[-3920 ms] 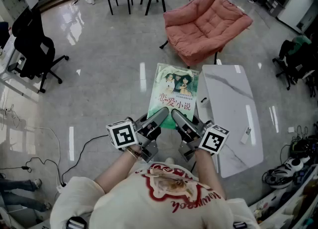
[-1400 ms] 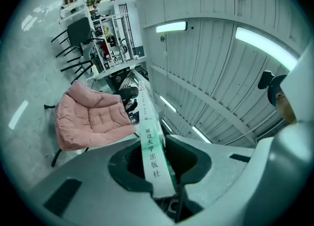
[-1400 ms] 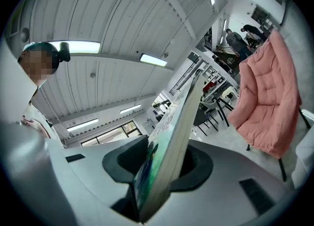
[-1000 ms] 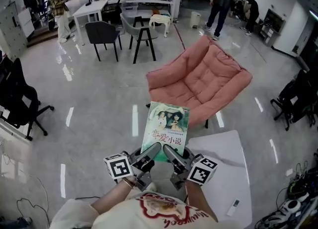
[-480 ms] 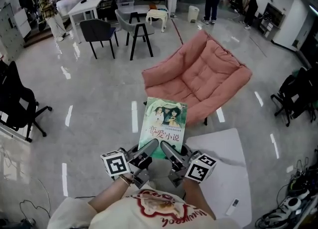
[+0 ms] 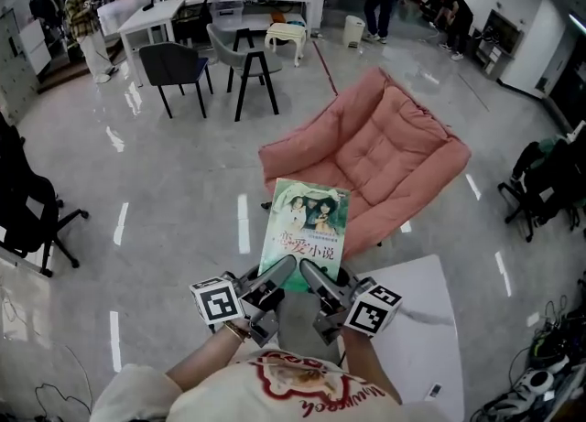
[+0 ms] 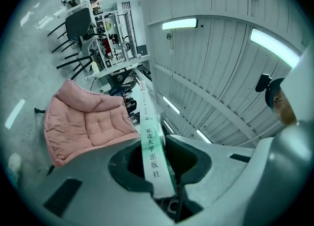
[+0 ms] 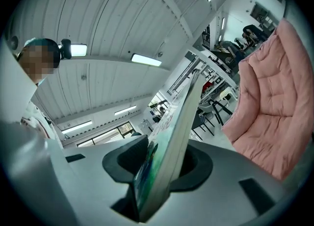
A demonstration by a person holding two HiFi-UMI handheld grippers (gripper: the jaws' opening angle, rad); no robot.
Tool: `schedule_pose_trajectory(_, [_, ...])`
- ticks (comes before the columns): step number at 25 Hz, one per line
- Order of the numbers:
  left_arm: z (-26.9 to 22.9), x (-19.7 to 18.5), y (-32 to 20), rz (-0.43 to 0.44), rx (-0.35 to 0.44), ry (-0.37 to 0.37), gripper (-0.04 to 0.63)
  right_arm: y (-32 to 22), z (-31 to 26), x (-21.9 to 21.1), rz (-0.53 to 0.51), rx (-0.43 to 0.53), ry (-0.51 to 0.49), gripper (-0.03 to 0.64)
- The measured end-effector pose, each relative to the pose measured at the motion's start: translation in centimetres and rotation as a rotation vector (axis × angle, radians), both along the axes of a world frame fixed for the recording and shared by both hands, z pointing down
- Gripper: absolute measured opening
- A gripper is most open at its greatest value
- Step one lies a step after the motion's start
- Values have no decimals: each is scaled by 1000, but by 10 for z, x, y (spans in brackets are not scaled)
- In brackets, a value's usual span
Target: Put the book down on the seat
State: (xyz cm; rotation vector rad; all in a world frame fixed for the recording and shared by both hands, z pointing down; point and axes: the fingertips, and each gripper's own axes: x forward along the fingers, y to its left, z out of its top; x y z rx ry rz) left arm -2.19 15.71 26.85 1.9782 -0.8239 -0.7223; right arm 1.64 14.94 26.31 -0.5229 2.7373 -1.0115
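A green-covered book [image 6: 306, 226] is held flat in front of me, cover up, its far edge over the near rim of the pink cushioned seat [image 6: 375, 156]. My left gripper [image 6: 286, 268] is shut on the book's near left corner, and my right gripper [image 6: 309, 271] is shut on its near right corner. In the left gripper view the book's spine [image 7: 149, 144] runs between the jaws, with the pink seat [image 7: 86, 122] beyond. In the right gripper view the book's edge [image 8: 169, 151] is clamped between the jaws, and the seat [image 8: 272, 107] fills the right side.
A white marble-topped table [image 6: 417, 324] stands low at my right. Dark chairs [image 6: 174, 68] and a grey stool [image 6: 247, 63] are beyond on the glossy floor. A black office chair [image 6: 23, 200] is at left. People stand far off by desks.
Both grippers and the book have been carried forward toward the pink seat, which now lies nearer; the book's far edge reaches the seat's front rim. The grips are unchanged.
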Motion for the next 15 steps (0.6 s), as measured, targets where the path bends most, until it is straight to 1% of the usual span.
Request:
schedule_pose_trajectory(6, [12, -13, -76, 60, 11, 2, 83, -73, 12, -13, 63, 13, -3, 130])
schedule_pose_trajectory(10, [0, -25, -140, 94, 8, -6, 83, -137, 1, -25, 94, 11, -12, 130])
schedule_pose_trajectory(15, [-8, -43, -206, 127, 18, -17, 83, -201, -7, -42, 132, 16, -23, 130])
